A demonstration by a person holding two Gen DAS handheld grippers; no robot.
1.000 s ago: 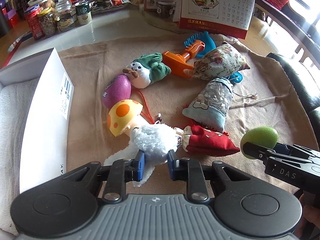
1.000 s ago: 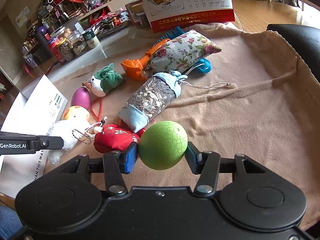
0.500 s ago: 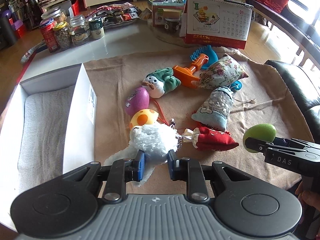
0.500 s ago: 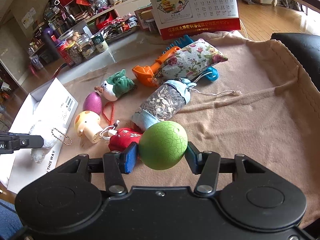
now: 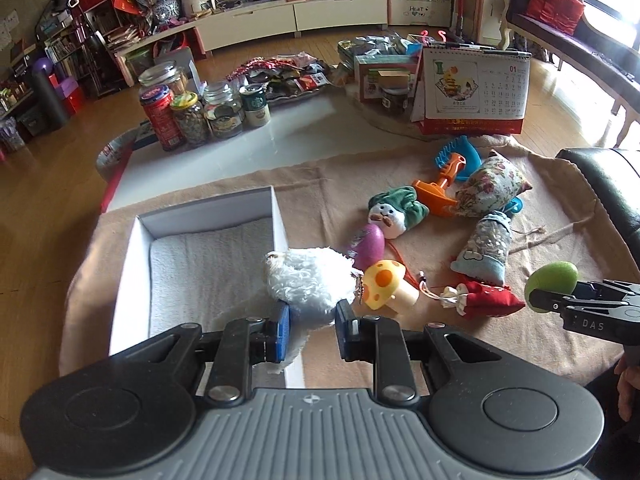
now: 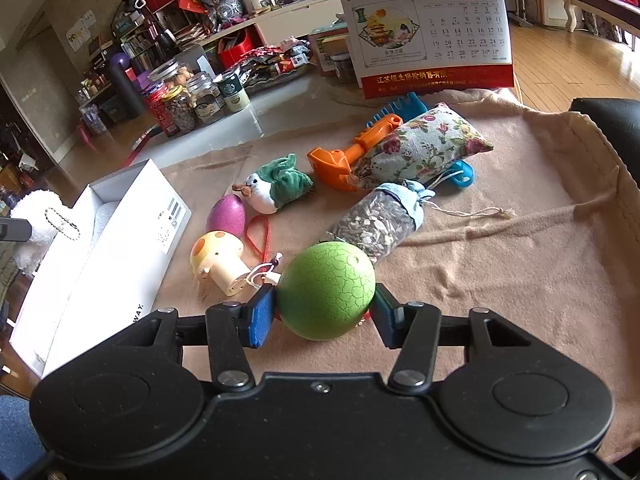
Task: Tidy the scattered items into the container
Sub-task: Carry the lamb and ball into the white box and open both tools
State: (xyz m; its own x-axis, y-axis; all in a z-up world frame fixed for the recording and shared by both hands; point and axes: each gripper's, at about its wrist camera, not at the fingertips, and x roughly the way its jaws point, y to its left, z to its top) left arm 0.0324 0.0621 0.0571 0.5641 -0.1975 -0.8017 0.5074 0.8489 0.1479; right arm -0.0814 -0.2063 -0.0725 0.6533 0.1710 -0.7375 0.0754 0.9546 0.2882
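Observation:
My left gripper (image 5: 311,330) is shut on a white fluffy plush (image 5: 306,282) with a bead chain, held in the air above the right wall of the white box (image 5: 136,248). A grey towel lines the box. My right gripper (image 6: 325,314) is shut on a cracked green ball (image 6: 326,289), lifted over the tan cloth; the ball (image 5: 552,280) also shows at the right of the left wrist view. Several items lie on the cloth: a mushroom toy (image 6: 216,260), a purple egg (image 6: 226,216), a green-and-white plush (image 6: 276,186), a seed pouch (image 6: 376,220) and a floral pouch (image 6: 420,146).
A red pouch (image 5: 486,300), an orange scoop (image 6: 348,156) and a blue rake (image 5: 456,156) also lie on the cloth. Jars (image 5: 192,120) and a desk calendar (image 6: 430,36) stand at the back. A black seat edge (image 5: 608,188) is at the right.
My left gripper has risen with the white plush, off the cloth and leftward to above the box wall. The right gripper with the green ball has lifted slightly.

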